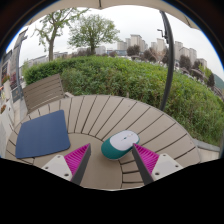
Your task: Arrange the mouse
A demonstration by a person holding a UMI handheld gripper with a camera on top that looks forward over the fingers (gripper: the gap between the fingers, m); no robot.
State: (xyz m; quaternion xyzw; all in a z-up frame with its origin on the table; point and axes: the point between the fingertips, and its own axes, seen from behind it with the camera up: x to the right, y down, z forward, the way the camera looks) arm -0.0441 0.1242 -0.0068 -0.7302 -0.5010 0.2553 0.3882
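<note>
A teal and white computer mouse (119, 145) lies on the round wooden slat table (110, 112), between my fingertips and slightly toward the right finger. My gripper (112, 158) is open, with a gap on each side of the mouse; the pink pads (76, 156) face inward. A dark blue mouse mat (44, 134) lies flat on the table to the left, just beyond the left finger.
A wooden chair (43, 91) stands at the table's far left. A dark pole (167, 60) rises at the right beyond the table. A green hedge (120, 75), trees and buildings lie behind.
</note>
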